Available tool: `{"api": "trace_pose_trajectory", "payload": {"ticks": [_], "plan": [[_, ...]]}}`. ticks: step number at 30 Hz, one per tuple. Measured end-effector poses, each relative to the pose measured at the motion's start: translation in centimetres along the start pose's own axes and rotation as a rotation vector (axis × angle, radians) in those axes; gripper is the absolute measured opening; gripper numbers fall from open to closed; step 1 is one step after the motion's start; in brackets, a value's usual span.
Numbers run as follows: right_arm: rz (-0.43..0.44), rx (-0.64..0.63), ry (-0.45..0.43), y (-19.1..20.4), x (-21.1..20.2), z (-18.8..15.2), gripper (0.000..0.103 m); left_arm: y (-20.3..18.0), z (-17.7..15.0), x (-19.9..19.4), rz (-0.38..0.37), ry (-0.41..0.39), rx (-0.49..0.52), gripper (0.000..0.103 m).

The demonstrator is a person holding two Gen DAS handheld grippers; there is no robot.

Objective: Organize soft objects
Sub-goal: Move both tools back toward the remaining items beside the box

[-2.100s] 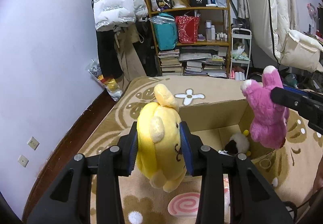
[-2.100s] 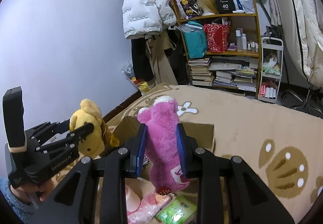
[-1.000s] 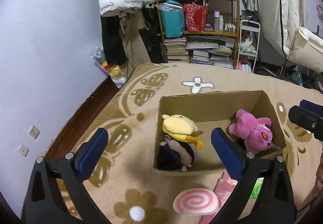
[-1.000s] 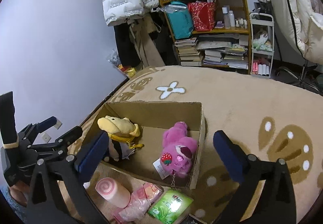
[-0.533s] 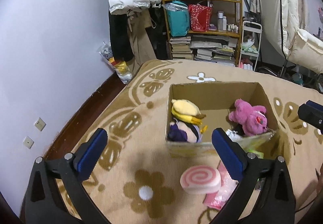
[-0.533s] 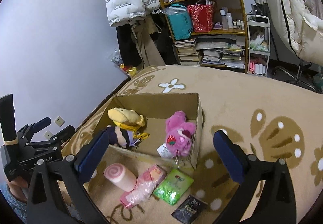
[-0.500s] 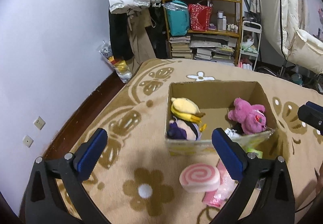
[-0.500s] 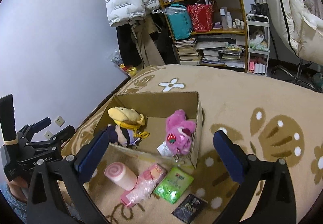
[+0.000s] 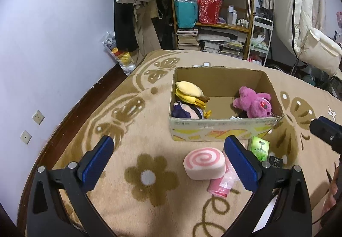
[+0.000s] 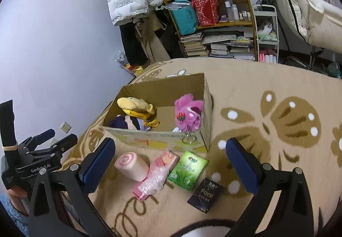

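An open cardboard box (image 9: 222, 130) (image 10: 158, 137) stands on the beige rug. Inside lie a yellow plush (image 9: 189, 92) (image 10: 133, 105) over a dark-haired doll (image 9: 186, 109) (image 10: 128, 121) at the left, and a pink plush bear (image 9: 253, 102) (image 10: 189, 113) at the right. A pink swirl roll cushion (image 9: 204, 163) (image 10: 131, 165) lies in front of the box. My left gripper (image 9: 168, 162) is open and empty, near the roll. My right gripper (image 10: 170, 165) is open and empty above the items in front of the box.
Next to the roll lie a pink wrapped packet (image 10: 156, 174), a green tissue pack (image 10: 188, 169) and a black packet (image 10: 206, 194). A cluttered bookshelf (image 9: 213, 18), hanging coats (image 9: 136, 1) and a white cart (image 9: 259, 40) stand behind. The left wall (image 9: 53, 44) is close.
Both grippers opened and dropped the yellow and pink plushes into the box, then drew back toward me. The box now sits farther away and the floor items are in view.
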State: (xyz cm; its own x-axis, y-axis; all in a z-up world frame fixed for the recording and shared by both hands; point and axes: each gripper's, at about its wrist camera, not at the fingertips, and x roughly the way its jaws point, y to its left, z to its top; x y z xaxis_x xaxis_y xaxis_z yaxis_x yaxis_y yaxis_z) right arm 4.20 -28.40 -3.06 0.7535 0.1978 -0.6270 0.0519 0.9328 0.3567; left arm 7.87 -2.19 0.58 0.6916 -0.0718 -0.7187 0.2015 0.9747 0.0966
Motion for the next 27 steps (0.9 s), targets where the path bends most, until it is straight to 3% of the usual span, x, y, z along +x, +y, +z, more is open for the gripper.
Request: {"api": "trace_pose_trajectory", "payload": {"ticks": [27], "plan": [[-0.087, 0.053, 0.188, -2.5, 4.8, -5.3, 0.103, -1.7, -2.2, 4.2, 0.019, 0.101, 0.055, 0.102]]}}
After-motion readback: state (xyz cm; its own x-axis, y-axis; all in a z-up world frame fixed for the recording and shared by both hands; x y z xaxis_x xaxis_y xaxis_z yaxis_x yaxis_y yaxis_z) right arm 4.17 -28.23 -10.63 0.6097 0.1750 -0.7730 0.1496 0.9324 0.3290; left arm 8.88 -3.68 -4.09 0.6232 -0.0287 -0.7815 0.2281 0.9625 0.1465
